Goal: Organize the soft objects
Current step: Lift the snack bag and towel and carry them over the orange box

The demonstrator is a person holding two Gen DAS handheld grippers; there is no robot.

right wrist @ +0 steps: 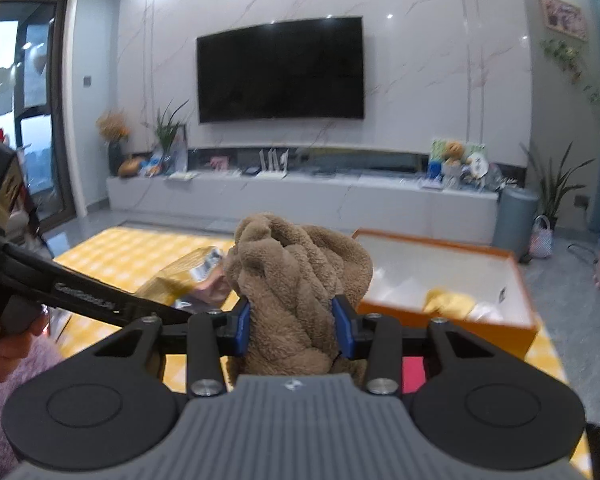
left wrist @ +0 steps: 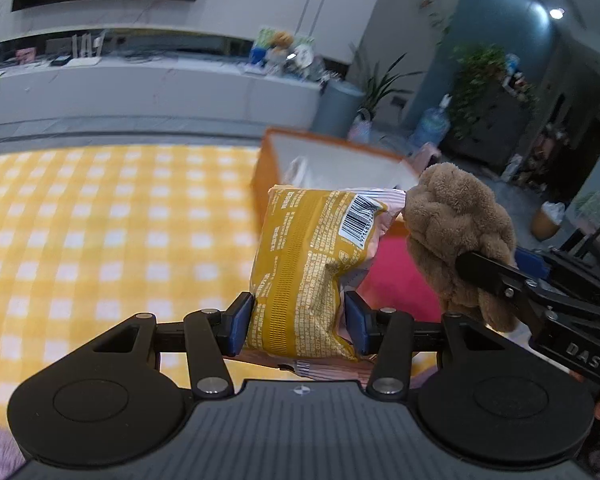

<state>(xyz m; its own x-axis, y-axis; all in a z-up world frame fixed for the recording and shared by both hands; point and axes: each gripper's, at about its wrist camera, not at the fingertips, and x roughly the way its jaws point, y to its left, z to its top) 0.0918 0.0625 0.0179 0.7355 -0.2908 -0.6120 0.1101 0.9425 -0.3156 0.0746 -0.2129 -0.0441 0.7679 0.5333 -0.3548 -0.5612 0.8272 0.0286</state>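
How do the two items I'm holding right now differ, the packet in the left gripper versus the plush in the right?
The yellow packet is a smooth printed wrapper with a barcode; the brown plush is fuzzy, bunched fabric with no print. The packet keeps a flat, pillow-like shape, while the plush bulges in folds above the pads. Both are clamped between blue pads, the packet in the left gripper, the plush in the right gripper, near the orange box.

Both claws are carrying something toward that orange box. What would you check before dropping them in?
1. Left gripper jaws clamped on the yellow packet: ok.
2. Right gripper jaws clamped on the brown plush: ok.
3. Orange box open at the top: ok.
4. Free room in the box: ok; a yellow item and white ones lie inside, with bare bottom showing.
5. Packet and plush not snagged on each other: cannot tell.
6. Either load above the box: cannot tell.
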